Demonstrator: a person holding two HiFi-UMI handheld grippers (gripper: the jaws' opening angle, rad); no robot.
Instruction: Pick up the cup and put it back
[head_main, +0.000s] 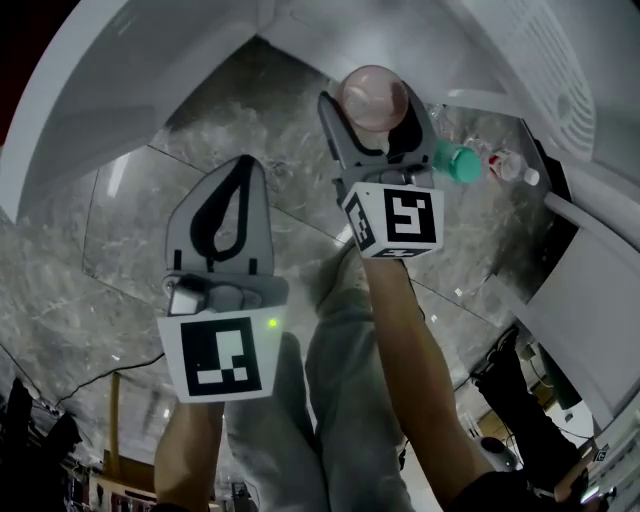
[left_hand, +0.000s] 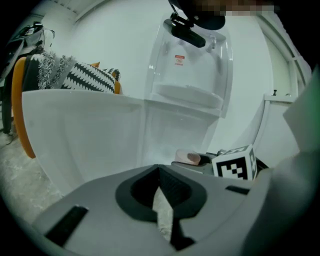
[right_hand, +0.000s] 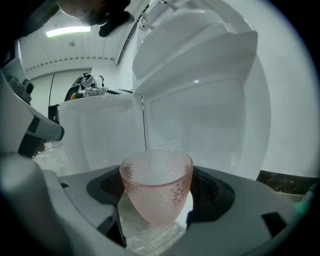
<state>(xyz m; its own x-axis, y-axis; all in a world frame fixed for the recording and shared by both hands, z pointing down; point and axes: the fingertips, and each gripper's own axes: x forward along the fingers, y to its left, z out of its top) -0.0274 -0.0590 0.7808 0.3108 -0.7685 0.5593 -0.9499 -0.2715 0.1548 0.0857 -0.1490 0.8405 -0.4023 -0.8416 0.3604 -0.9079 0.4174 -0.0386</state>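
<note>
Pink cup (right_hand: 157, 186) is gripped upright between the jaws of the right gripper (head_main: 378, 115), apparently lifted clear of the marbled floor (head_main: 250, 120) for carrying; the left gripper (left_hand: 160, 187) is held clenched, empty, aside.

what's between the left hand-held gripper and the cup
Head view: only bare marble floor lies between the left hand-held gripper and the cup, then a jaw of the right hand-held gripper that grips it.

The pink, dimpled, translucent glass cup (right_hand: 157, 175) sits upright and empty, gripped between the right gripper's (right_hand: 159, 192) jaws.
</note>
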